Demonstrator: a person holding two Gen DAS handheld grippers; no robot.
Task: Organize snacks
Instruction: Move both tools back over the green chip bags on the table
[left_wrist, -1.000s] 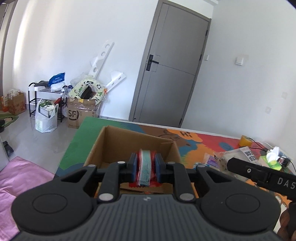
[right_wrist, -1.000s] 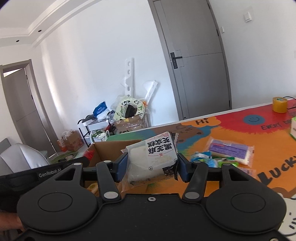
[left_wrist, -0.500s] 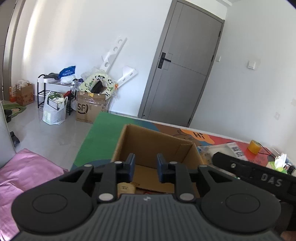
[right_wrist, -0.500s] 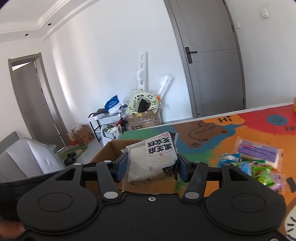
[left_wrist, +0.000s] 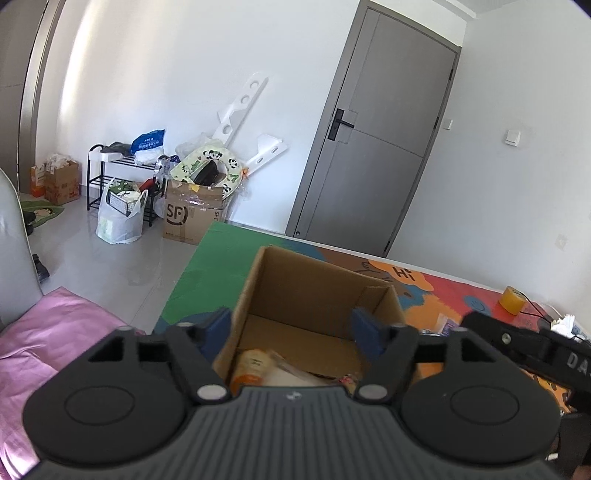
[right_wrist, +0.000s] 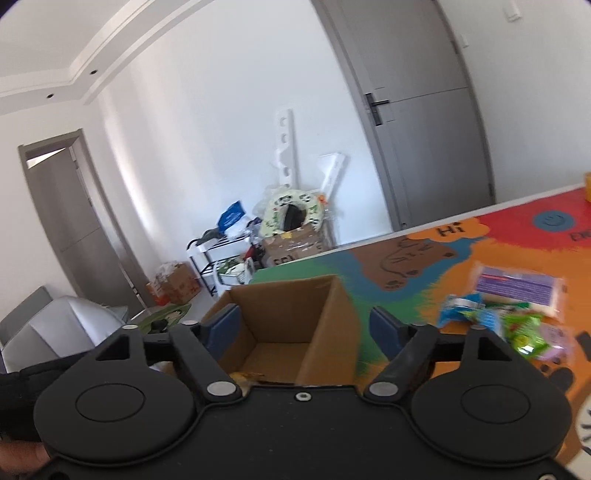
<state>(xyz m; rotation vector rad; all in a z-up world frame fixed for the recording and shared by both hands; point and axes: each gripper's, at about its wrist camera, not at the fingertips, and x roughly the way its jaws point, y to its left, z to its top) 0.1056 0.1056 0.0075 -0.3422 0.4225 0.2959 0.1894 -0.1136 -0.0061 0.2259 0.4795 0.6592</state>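
Both grippers hang over the open cardboard box: the left gripper and the right gripper are spreading their jaws, nothing between them. Loose snack packets lie at three o'clock of the box on the colourful mat.

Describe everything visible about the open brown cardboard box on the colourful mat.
The open brown cardboard box is plain corrugated card, rectangular, upright, with no flaps showing above its rim. It stands on the green corner of the colourful play mat. A few snack packets lie on its floor, mostly hidden by the grippers; much of the floor is bare. Nothing visibly grips or touches its walls.
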